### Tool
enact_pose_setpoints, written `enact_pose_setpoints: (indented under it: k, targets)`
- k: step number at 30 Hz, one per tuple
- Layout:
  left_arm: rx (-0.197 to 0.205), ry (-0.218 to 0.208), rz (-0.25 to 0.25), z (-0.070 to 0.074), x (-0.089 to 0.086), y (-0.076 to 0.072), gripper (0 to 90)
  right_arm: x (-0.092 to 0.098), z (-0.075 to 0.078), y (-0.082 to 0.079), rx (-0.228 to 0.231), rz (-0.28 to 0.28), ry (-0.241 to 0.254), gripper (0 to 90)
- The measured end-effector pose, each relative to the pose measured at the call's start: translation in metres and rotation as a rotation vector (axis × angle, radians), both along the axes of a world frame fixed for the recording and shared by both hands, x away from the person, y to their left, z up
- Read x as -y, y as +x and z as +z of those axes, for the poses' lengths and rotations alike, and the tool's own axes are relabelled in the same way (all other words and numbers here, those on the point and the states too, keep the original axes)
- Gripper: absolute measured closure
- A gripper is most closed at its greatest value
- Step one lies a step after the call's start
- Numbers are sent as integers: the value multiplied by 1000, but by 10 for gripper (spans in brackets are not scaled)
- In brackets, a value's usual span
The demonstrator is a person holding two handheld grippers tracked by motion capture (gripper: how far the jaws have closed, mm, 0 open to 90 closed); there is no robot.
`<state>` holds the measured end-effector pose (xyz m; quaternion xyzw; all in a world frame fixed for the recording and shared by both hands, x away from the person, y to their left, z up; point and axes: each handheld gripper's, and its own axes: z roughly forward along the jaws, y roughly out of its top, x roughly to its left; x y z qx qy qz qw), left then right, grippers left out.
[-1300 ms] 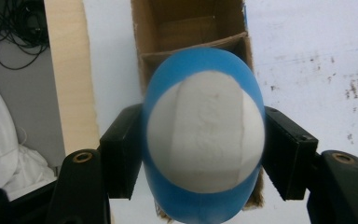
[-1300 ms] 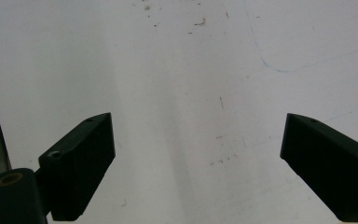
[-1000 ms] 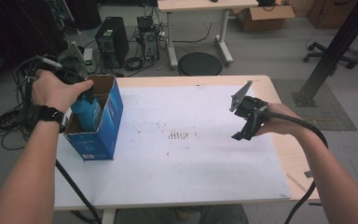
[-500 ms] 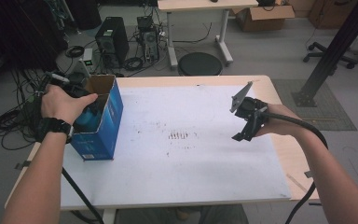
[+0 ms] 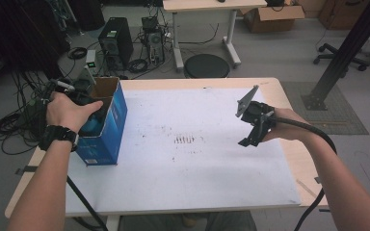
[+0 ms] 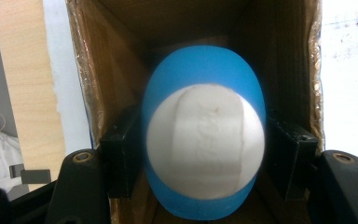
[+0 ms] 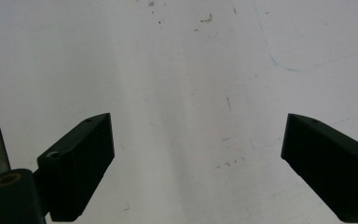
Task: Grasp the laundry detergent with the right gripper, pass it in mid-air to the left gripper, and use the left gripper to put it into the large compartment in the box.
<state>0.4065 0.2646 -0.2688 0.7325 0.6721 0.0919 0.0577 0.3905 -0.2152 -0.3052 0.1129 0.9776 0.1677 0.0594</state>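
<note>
Blue-and-white egg-shaped ball (image 6: 204, 150) sat low in the centre of the left gripper view, clamped between the two black jaws of the left gripper (image 6: 204, 161) and hanging inside the open cardboard box (image 6: 116, 60), whose brown inner walls rose around it toward the top of the frame. In the high view the same box (image 5: 107, 126), blue on the outside, stood at the left edge of the white table (image 5: 207, 183), with the person's left hand (image 5: 68, 111) reaching down into its open top at the left of the frame. The jaws pressed on the ball's two flanks, roughly at its widest part, and the rounded white end with a raised band faced the camera. Judging by its matte, seamless surface, the ball was probably light and perhaps a little yielding, like foam or soft plastic, though the pictures could not settle that. Its curved sides would tend to slip out of a flat grip, so the widest girth, where the jaws already sat, looked like the safest place to hold it; a grip nearer either end would likely squeeze it away. The narrow box left little room beside the jaws, so its walls might catch them. The right gripper (image 5: 254, 126), at the right of the high view, hovered over the table with its jaws spread wide and nothing between them, as the right gripper view confirmed.
</note>
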Motion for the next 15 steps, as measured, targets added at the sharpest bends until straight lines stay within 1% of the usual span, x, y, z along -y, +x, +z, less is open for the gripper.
enact_pose_setpoints:
  k: [6,15]
  targets:
    - [3,4,-5,-1,1,0,380,-1,0,-1,0,4,0,91]
    - [-3,3,-4,-2,2,1,375,1,0,-2,-4,0,-2,90]
